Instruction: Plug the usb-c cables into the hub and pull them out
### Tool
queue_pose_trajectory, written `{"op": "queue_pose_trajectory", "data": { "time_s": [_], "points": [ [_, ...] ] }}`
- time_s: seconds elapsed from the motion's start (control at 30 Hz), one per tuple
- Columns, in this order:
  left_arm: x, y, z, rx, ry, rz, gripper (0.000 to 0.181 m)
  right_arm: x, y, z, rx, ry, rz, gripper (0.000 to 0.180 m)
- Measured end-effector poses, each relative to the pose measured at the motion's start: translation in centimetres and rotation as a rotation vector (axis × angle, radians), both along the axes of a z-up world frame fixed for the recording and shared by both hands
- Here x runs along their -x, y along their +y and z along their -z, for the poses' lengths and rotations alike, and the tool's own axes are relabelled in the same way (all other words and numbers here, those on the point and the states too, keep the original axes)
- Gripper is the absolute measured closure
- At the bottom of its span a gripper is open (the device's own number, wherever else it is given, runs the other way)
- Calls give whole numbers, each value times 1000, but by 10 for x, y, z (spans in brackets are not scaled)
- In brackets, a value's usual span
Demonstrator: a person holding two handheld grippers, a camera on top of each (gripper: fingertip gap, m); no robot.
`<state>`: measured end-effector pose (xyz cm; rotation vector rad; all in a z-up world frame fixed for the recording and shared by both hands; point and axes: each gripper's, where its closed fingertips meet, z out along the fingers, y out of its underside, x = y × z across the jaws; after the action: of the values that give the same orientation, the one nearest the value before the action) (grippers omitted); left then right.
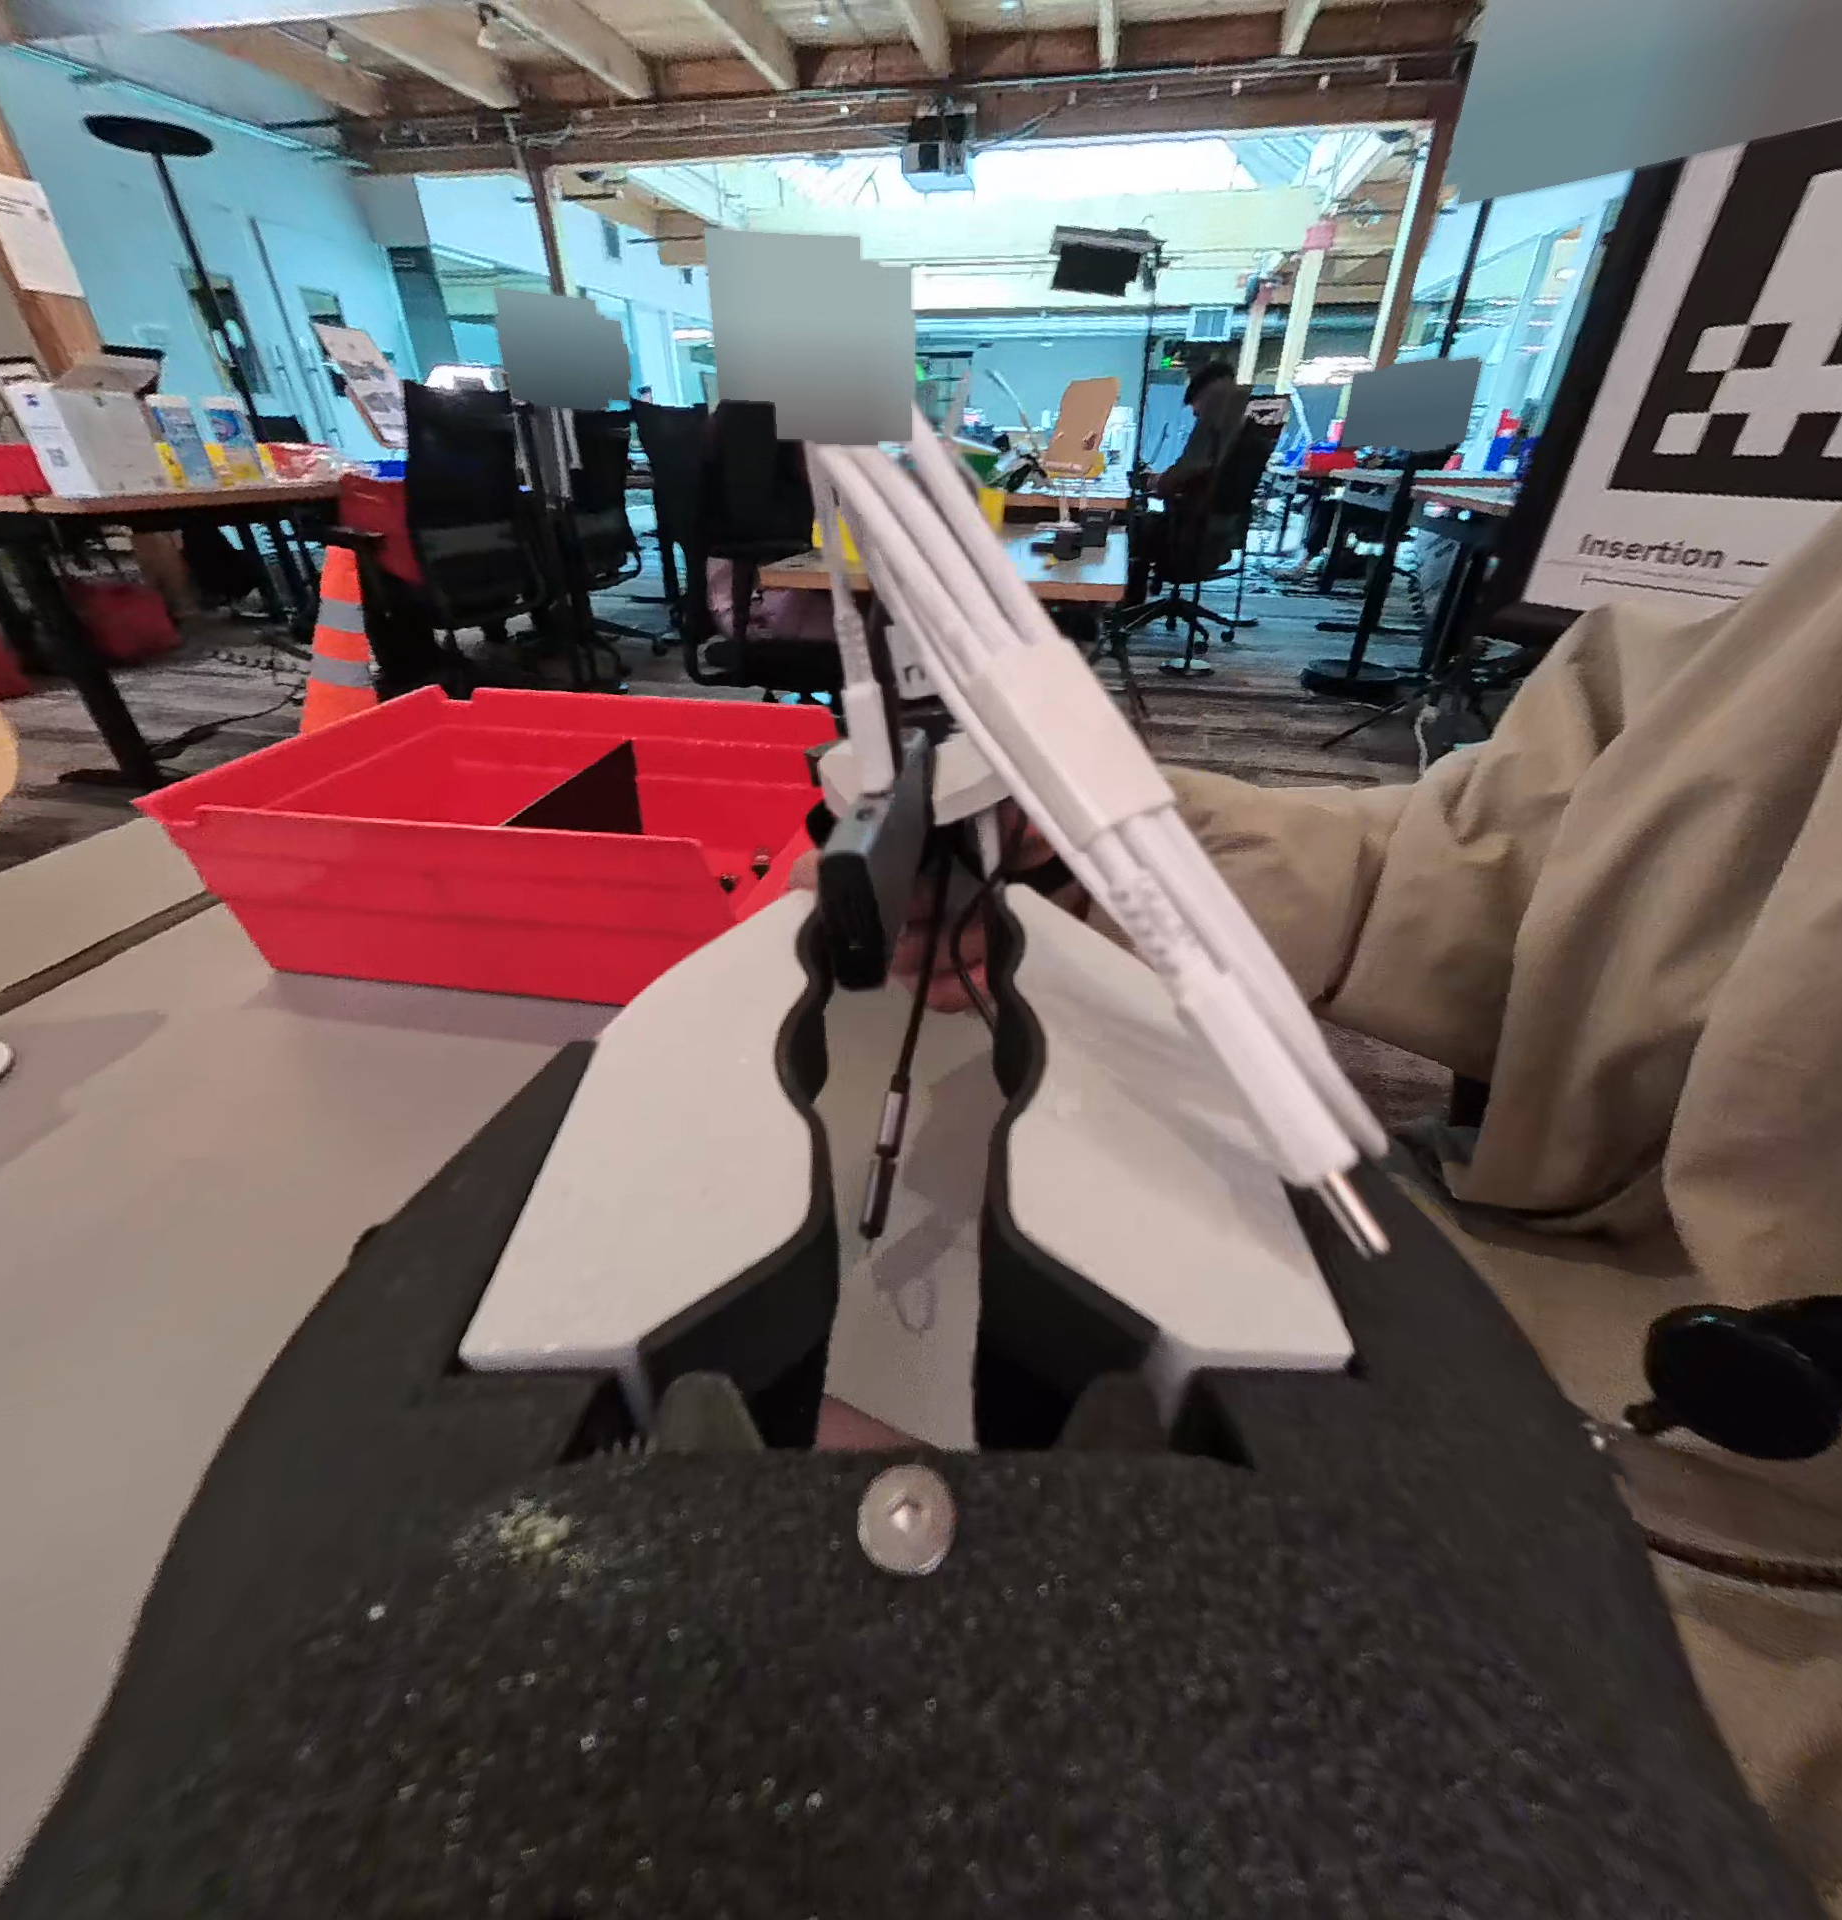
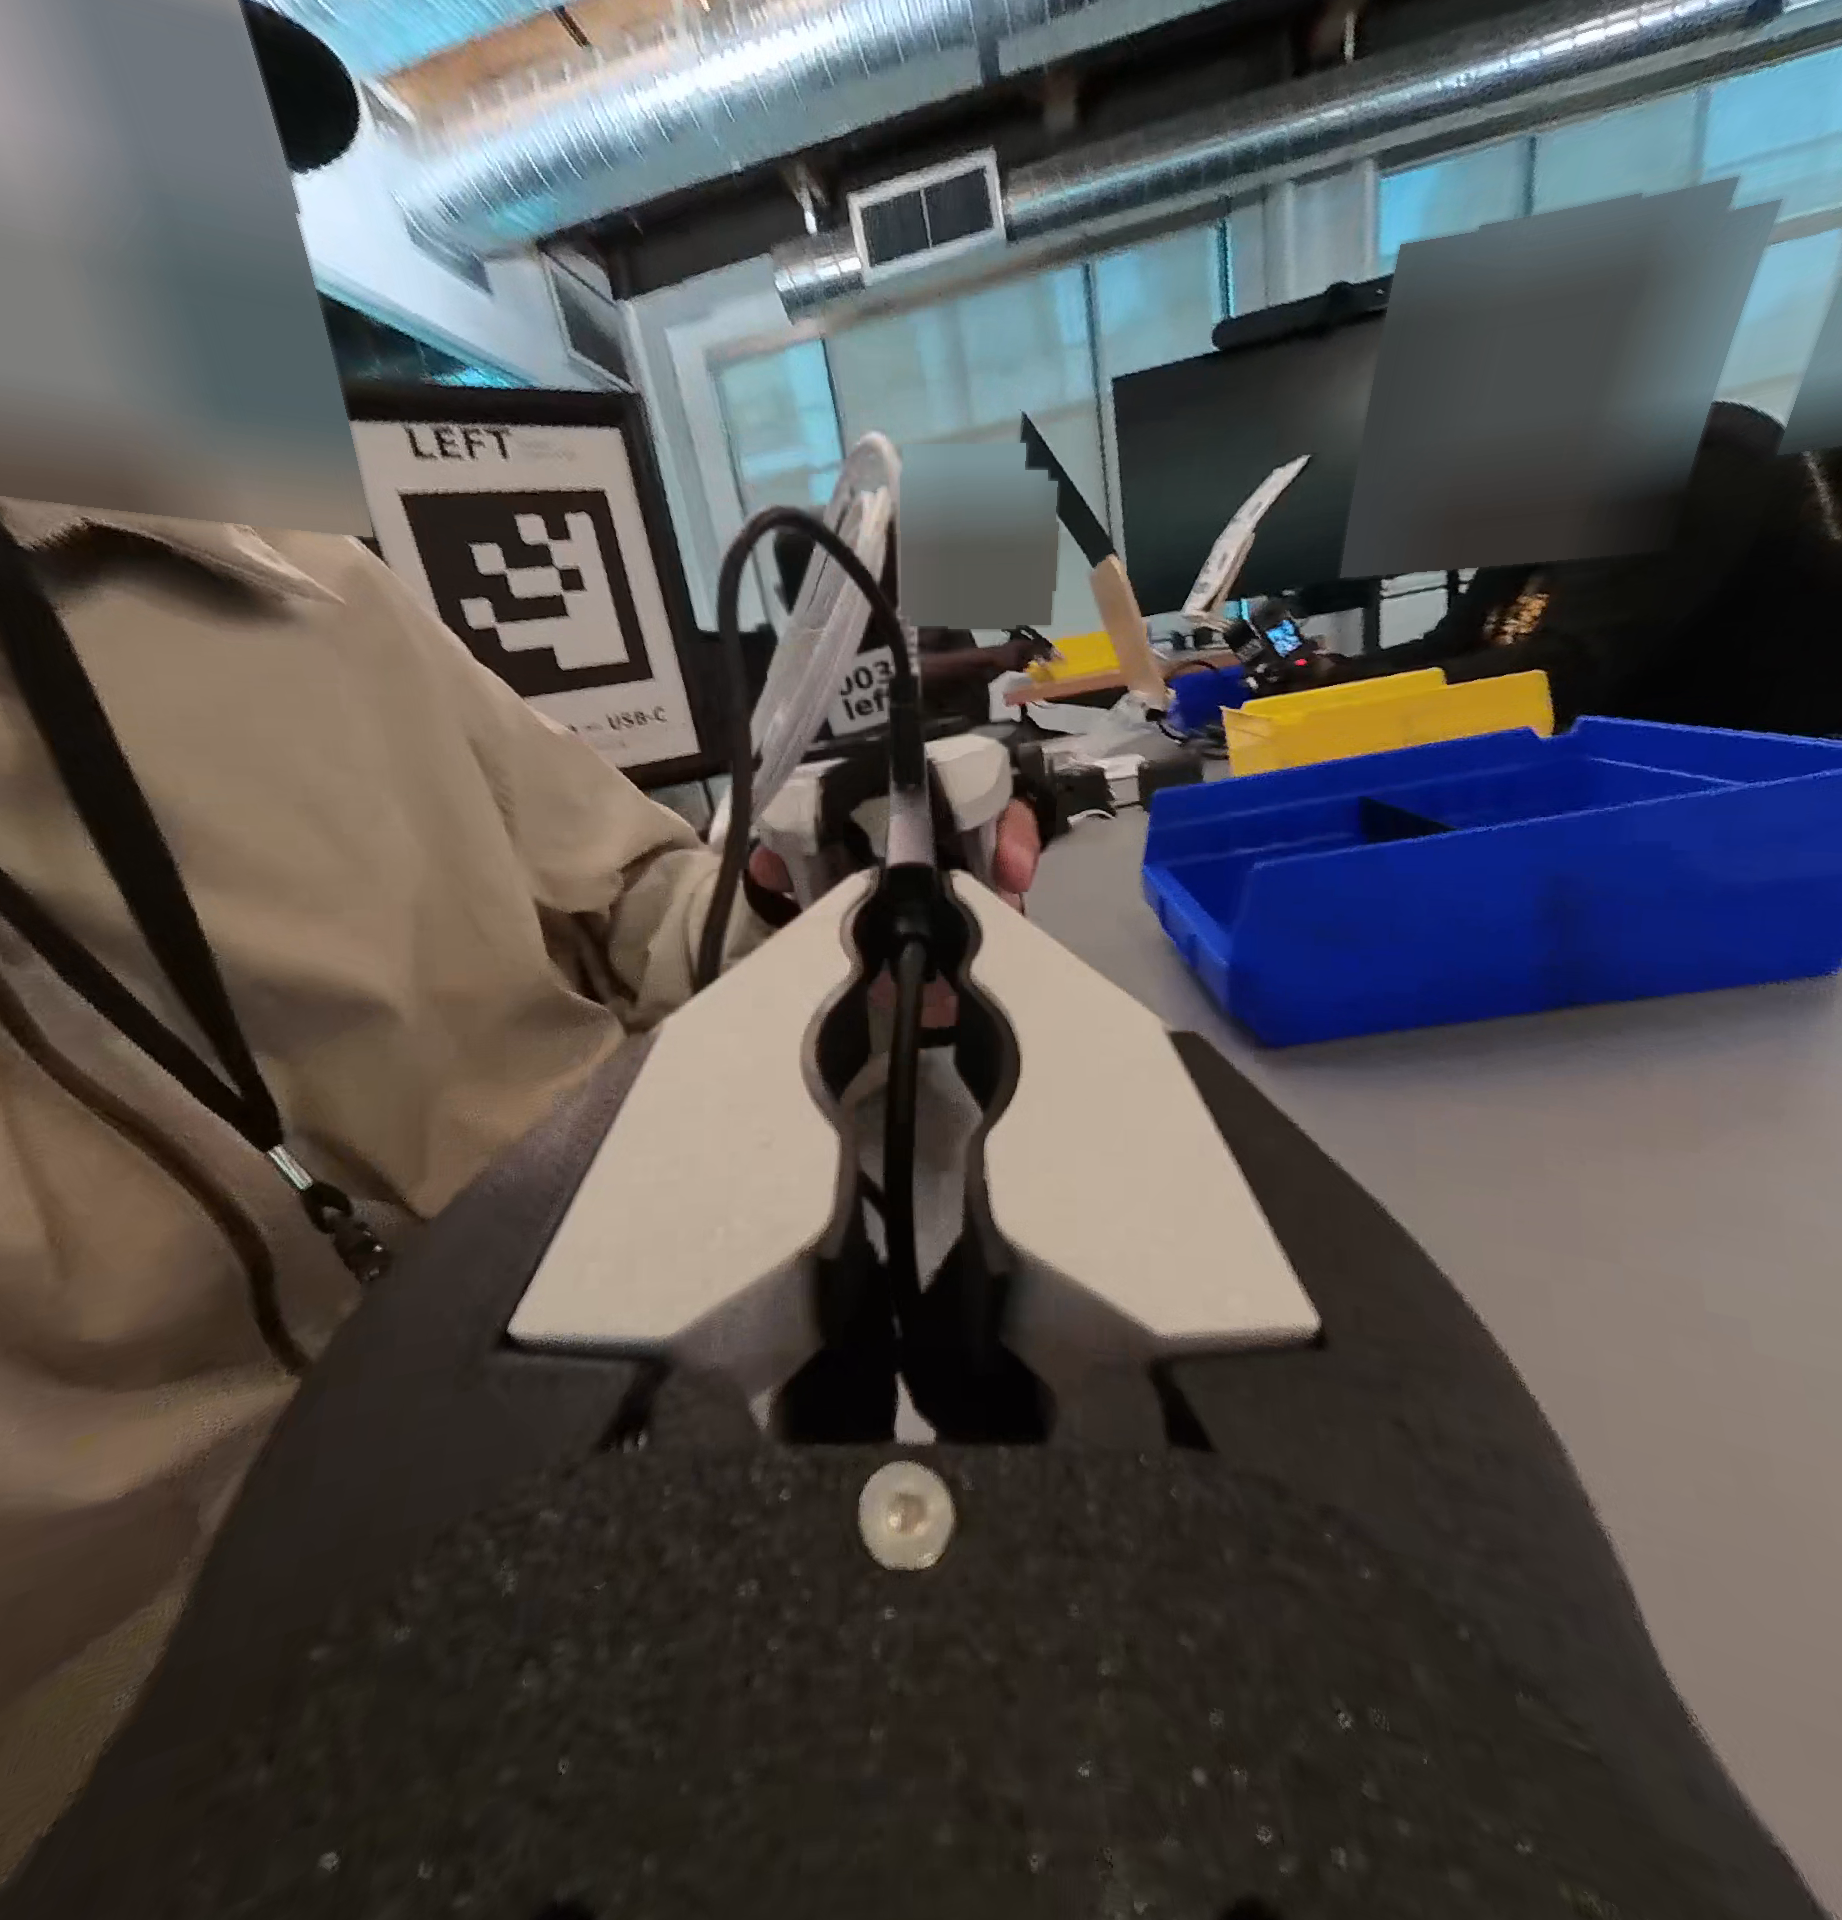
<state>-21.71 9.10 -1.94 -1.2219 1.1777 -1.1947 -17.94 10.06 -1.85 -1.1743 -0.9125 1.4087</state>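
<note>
My left gripper (image 1: pixel 901 914) is shut on the dark grey hub (image 1: pixel 870 873) and holds it above the table. A white cable plug (image 1: pixel 863 717) sits at the hub's far end. A thin black cable with a metal plug (image 1: pixel 886 1132) hangs loose between my left fingers. A bundle of white cables (image 1: pixel 1104 831) slants across on the right, its plugs free. My right gripper (image 2: pixel 904 904) is shut on a black cable plug (image 2: pixel 901 914), right against the grey hub (image 2: pixel 906 831). The black cable (image 2: pixel 730 644) loops upward. I cannot tell whether the plug is seated.
A red bin (image 1: pixel 481 831) stands on the grey table (image 1: pixel 221 1143) beyond my left gripper. A blue bin (image 2: pixel 1519 883) and a yellow bin (image 2: pixel 1384 717) stand to the right of my right gripper. The person's beige sleeve (image 1: pixel 1519 883) is close by. A marker board (image 2: pixel 532 582) stands behind. My right fingertips sit around 5 cm from my left ones.
</note>
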Motion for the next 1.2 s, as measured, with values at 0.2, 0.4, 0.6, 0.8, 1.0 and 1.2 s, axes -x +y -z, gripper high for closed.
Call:
{"op": "queue_pose_trajectory", "data": {
  "time_s": [0.2,0.4,0.6,0.8,1.0,1.2],
  "points": [
    [0,12,8,4,43,-45,160,8,0,18,-25,-112,13,172],
    [-6,5,20,-36,82,-31,168,17,-4,19,-38,-117,6,172],
    [-8,1,17,-5,17,6,171,19,-4,16,-12,-71,-9,172],
    [-6,16,27,-276,128,-110,172,22,11,27,-17,-137,86,164],
    [37,89,29,-823,378,-543,171,-25,80,21,-48,-216,617,149],
    [46,118,54,-1033,582,-697,171,29,56,20,-28,-300,588,156]
  ]
}}
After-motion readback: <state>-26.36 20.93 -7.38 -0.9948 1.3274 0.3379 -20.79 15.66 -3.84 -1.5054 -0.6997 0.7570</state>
